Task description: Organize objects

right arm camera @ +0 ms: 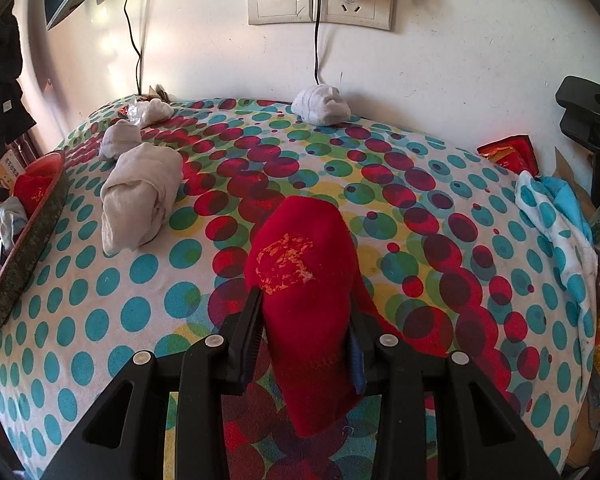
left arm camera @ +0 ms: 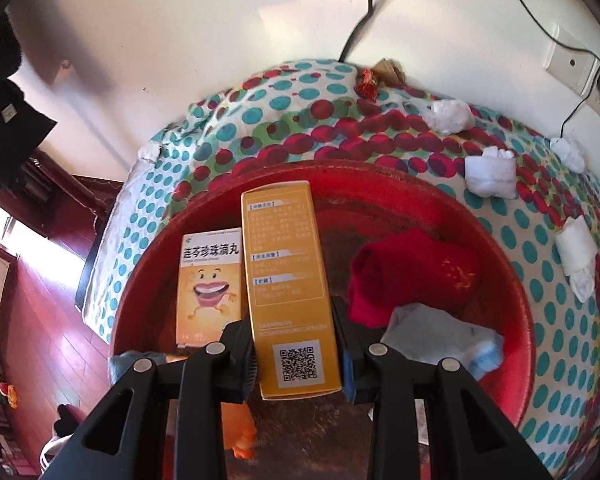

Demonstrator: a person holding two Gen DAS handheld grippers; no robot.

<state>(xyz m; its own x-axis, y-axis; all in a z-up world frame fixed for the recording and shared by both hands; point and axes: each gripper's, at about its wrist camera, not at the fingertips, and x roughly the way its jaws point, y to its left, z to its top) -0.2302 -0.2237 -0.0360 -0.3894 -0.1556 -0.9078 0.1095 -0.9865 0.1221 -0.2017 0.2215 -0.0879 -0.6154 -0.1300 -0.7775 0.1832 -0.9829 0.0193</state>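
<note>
Basin [left arm camera: 516, 280]: already holds a box [left arm camera: 209, 280], a red sock [left arm camera: 412, 276] and a grey sock [left arm camera: 440, 336].
Left gripper [left arm camera: 298, 344]: clamped on a yellow box [left arm camera: 288, 280], held over the basin.
Right gripper [right arm camera: 306, 336]: clamped on a red sock roll [right arm camera: 304, 280], over the bed [right arm camera: 100, 280].
Left to do: white sock rolls [right arm camera: 140, 192] lie scattered on the bed; roughly half done, I judge.

Red basin [left arm camera: 512, 264] crowded; polka-dot bedspread [right arm camera: 100, 304] open.

Bright daylight — fisheye-bent edges, glare on wall.
</note>
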